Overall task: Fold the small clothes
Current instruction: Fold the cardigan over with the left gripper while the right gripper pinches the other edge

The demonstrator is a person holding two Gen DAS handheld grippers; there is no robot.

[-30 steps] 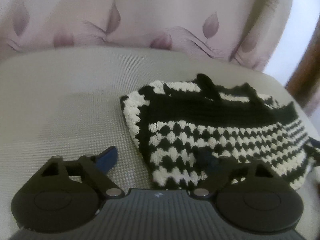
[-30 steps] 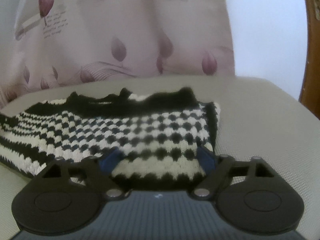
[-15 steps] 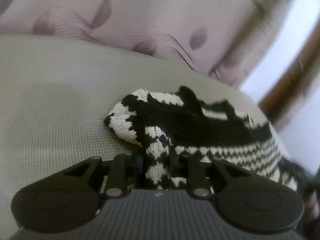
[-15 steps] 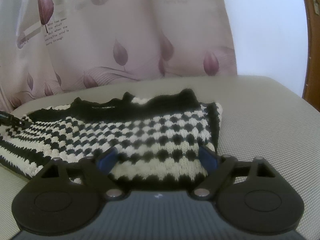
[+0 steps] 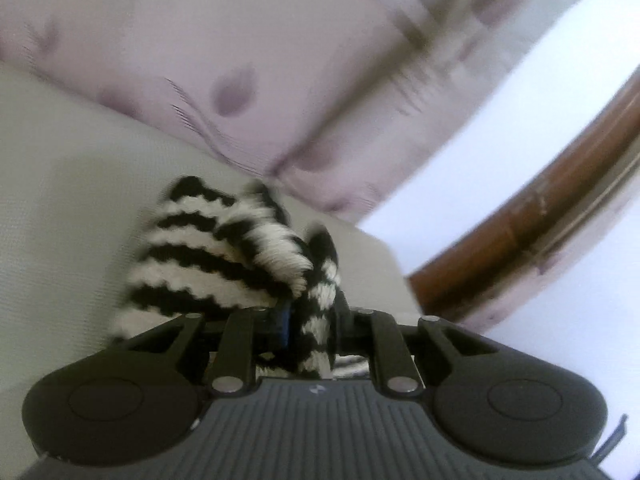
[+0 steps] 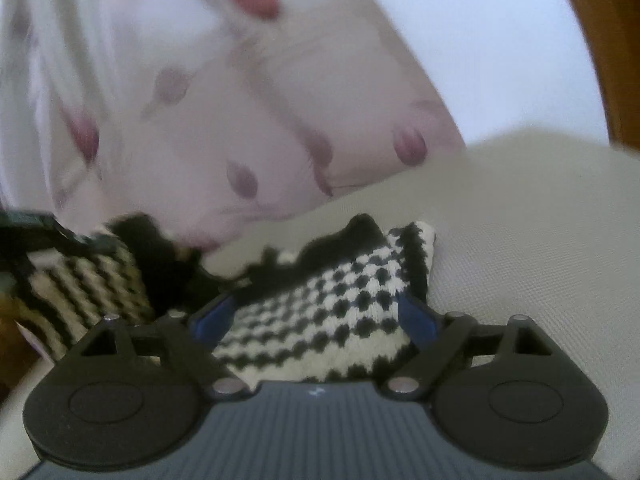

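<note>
A small black-and-white knitted garment (image 6: 332,312) lies on a grey-beige cushioned surface (image 6: 520,220). My left gripper (image 5: 310,320) is shut on the garment's left end (image 5: 224,256) and holds it lifted and bunched above the surface. In the right wrist view that raised end (image 6: 84,292) hangs at the far left with part of the left gripper above it. My right gripper (image 6: 314,318) is open, its blue-padded fingers (image 6: 416,316) on either side of the garment's right part, which rests flat.
A pink leaf-print cloth (image 6: 240,120) hangs behind the surface. A white wall (image 5: 500,140) and a brown wooden frame (image 5: 540,208) stand to the right. The surface's far right edge (image 5: 384,248) is close to the lifted end.
My left gripper closed on the garment's left end and lifted it up, swinging toward the right. The right gripper stayed open over the right part and tilted.
</note>
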